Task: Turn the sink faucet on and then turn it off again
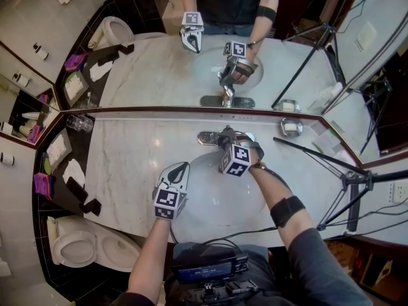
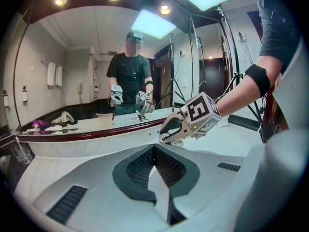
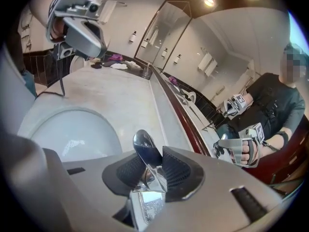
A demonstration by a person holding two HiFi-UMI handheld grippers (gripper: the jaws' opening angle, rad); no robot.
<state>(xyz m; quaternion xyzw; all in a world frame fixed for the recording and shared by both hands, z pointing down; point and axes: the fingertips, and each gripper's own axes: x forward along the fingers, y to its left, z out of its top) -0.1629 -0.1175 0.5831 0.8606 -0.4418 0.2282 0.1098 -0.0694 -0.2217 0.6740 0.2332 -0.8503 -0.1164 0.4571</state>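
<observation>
The faucet [image 1: 207, 136] stands at the back of the basin [image 1: 204, 199], just under the mirror [image 1: 159, 75]. Its chrome faucet lever [image 3: 146, 151] is rigid, smooth and probably slippery, so a grip across its flat sides near the tip looks best. The right tongs [image 3: 149, 164] are clamped on it there. The left tongs [image 1: 180, 168] are closed and empty, hovering over the marble worktop [image 1: 127, 161] left of the basin. A soap dish [image 1: 291, 127], a glass [image 1: 80, 123] and a tripod [image 1: 347, 183] stand well clear; only the mirror crowds the lever.
</observation>
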